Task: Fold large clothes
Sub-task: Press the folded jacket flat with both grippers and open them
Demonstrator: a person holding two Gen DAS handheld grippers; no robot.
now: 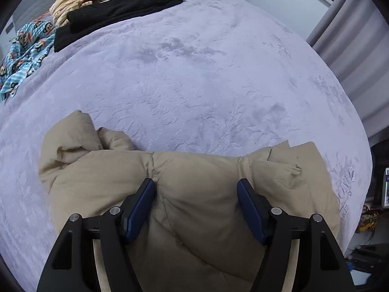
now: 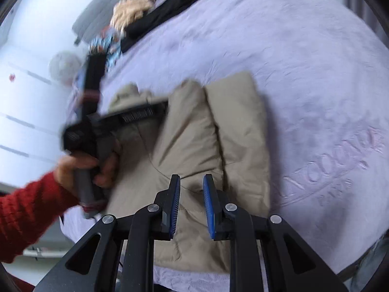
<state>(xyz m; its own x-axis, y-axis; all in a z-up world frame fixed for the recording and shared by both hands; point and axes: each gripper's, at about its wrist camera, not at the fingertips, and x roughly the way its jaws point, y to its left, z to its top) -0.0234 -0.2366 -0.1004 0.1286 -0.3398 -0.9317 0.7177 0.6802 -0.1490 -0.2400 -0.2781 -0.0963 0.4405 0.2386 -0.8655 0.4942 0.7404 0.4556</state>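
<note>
A beige puffy jacket (image 1: pixel 199 168) lies partly folded on the lavender bedspread (image 1: pixel 194 85). My left gripper (image 1: pixel 195 182) points steeply down at it with its jaws wide. A padded bulge of the jacket sits between the blue pads (image 1: pixel 138 209), and I see no squeeze on it. In the right wrist view the jacket (image 2: pixel 189 133) shows folded layers. My right gripper (image 2: pixel 192 177) hovers over its near part, jaws a narrow gap apart with nothing pinched. A hand (image 2: pixel 73 168) in a red sleeve (image 2: pixel 26 209) holds the left gripper's blurred black body (image 2: pixel 97 131) over the jacket's left side.
At the bed's far left lie a black garment (image 1: pixel 121 9), a tan striped one (image 1: pixel 77 0) and a blue monkey-print one (image 1: pixel 24 51). A grey curtain (image 1: pixel 352 48) hangs at the right. Clutter (image 1: pixel 369 219) sits past the bed's right edge. The bedspread (image 2: pixel 304 85) bears embossed lettering (image 2: pixel 335 160).
</note>
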